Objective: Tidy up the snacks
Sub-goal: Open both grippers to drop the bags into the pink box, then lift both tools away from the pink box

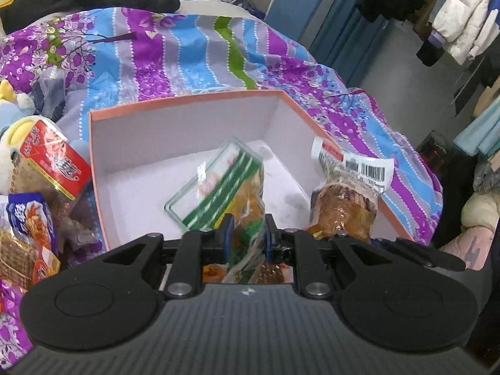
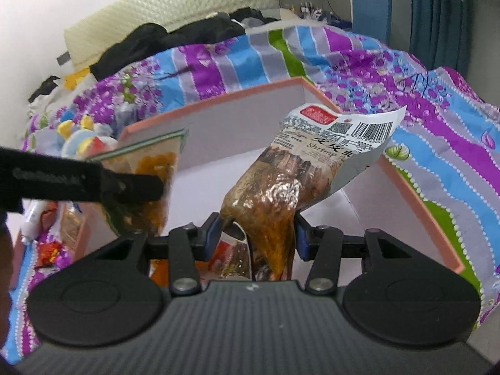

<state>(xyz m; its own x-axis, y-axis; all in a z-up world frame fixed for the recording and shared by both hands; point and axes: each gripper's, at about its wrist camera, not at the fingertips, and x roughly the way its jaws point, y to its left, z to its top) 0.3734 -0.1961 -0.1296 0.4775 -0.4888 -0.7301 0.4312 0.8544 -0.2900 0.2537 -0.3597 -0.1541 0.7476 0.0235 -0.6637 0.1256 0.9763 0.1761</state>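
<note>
Both grippers are clenched on snacks above the box: our left gripper (image 1: pixel 245 232) pinches a green pack (image 1: pixel 218 187), our right gripper (image 2: pixel 254 234) squeezes a shrimp pack (image 2: pixel 281 187).

We see one box (image 1: pixel 187 115), open and bare inside, with pink walls; it looks like stiff card, light, best taken by a wall. We count two held packs, both hanging over the box, the shrimp pack toward its right wall. Each seems a soft, crinkly, slippery film, light, and likely to swing, so we judge a grip low on the bulging body safer than one on the flat sealed top. Left of the box lie at least three more packs, a red one (image 1: pixel 56 162) uppermost.
</note>
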